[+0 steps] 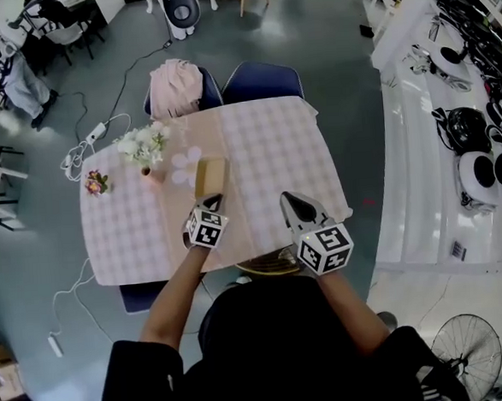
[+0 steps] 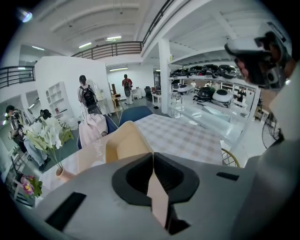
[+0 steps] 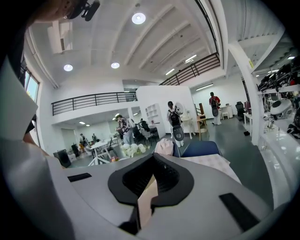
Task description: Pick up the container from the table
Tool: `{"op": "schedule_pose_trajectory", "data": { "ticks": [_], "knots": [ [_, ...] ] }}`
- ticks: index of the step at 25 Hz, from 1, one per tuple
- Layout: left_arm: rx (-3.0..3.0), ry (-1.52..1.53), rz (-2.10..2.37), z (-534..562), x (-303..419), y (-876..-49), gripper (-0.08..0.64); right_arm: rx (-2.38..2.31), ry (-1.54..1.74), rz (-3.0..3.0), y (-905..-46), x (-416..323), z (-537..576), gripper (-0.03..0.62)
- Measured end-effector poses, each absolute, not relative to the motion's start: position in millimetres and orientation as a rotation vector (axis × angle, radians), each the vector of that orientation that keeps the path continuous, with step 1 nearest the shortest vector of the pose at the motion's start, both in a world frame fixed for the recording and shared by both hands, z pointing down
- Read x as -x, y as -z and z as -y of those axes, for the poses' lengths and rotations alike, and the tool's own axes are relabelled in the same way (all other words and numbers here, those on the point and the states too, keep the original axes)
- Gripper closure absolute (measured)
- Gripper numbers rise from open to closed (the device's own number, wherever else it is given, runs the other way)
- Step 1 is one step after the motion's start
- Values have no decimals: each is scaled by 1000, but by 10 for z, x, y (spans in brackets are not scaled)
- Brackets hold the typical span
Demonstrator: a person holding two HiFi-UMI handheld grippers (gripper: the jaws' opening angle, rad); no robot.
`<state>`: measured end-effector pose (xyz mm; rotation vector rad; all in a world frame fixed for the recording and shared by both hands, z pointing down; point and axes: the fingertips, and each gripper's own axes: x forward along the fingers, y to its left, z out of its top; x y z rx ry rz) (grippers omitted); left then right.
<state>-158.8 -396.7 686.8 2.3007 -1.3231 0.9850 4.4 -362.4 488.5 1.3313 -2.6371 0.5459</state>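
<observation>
An open tan container hangs over the middle of the pink checked table. My left gripper is shut on its near rim. In the left gripper view the container sits right at the tips of the left gripper, tilted, with the table below and beyond it. My right gripper hovers above the table's near right part, apart from the container. It is shut with nothing in it. The right gripper view shows the right gripper pointing nearly level across the room.
A vase of white flowers and a small bouquet stand on the table's left side. Two blue chairs are at the far edge, one with a pink garment. A white counter runs along the right.
</observation>
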Motion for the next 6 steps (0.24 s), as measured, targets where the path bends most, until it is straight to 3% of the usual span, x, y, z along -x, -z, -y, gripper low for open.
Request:
{"op": "schedule_pose_trajectory", "data": {
  "ticks": [6],
  "knots": [
    [-2343,-909,1351,4013,1489,-6553,548,-1346,-521,2654,-4796,-147,3764,594]
  ]
}}
